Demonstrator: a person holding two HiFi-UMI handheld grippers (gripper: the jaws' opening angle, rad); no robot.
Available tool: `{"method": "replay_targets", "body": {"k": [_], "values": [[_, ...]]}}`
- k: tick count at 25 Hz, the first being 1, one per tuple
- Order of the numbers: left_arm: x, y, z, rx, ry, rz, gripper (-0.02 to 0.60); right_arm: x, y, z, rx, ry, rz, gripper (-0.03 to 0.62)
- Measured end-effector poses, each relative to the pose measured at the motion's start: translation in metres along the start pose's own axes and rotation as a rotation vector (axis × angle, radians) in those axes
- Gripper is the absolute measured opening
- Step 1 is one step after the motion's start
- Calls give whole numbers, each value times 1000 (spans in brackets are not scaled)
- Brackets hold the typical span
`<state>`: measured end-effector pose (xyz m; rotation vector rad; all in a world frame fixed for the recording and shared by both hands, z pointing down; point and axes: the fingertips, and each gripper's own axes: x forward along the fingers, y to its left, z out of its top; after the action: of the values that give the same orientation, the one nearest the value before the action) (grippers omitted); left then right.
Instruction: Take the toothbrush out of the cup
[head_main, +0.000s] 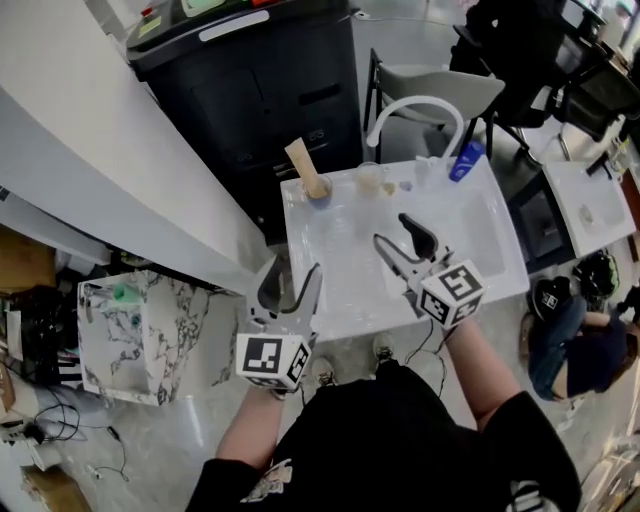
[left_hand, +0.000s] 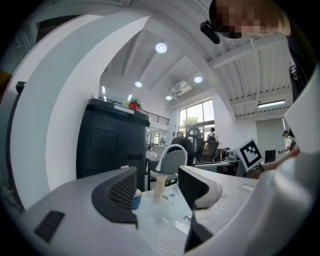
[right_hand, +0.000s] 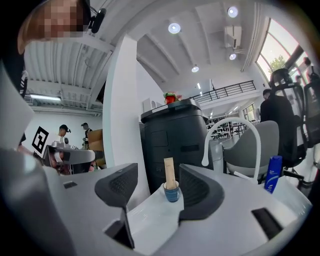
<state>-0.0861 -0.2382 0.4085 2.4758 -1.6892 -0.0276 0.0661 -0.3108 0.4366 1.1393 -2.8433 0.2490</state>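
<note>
Both grippers sit low in the head view with jaws spread wide and nothing between them. The left gripper hangs at the lower left, just off the near edge of the white sink top. The right gripper is over the middle of that top. The left gripper view shows the left gripper's two dark pads apart with open air between them, and the right gripper view shows the same for the right gripper.

Further up the frame, near the sink top's far left corner, stands the small blue cup, apart from both grippers. The tan toothbrush sticks out of the cup, leaning to the upper left. In the right gripper view the cup and toothbrush appear in the gap between the open jaws, but farther off.

To the right of the cup are a clear glass, a curved white faucet and a blue bottle. A black cabinet fills the top centre.
</note>
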Motion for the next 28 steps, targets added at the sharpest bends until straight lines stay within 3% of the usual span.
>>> {"method": "replay_targets", "body": {"k": [16, 28], "values": [[40, -12, -20, -22, 29, 98, 241, 79, -82, -30, -21, 96, 130, 255], [39, -1, -40, -49, 78, 179, 241, 142, -116, -93, -62, 259, 181, 247]]}}
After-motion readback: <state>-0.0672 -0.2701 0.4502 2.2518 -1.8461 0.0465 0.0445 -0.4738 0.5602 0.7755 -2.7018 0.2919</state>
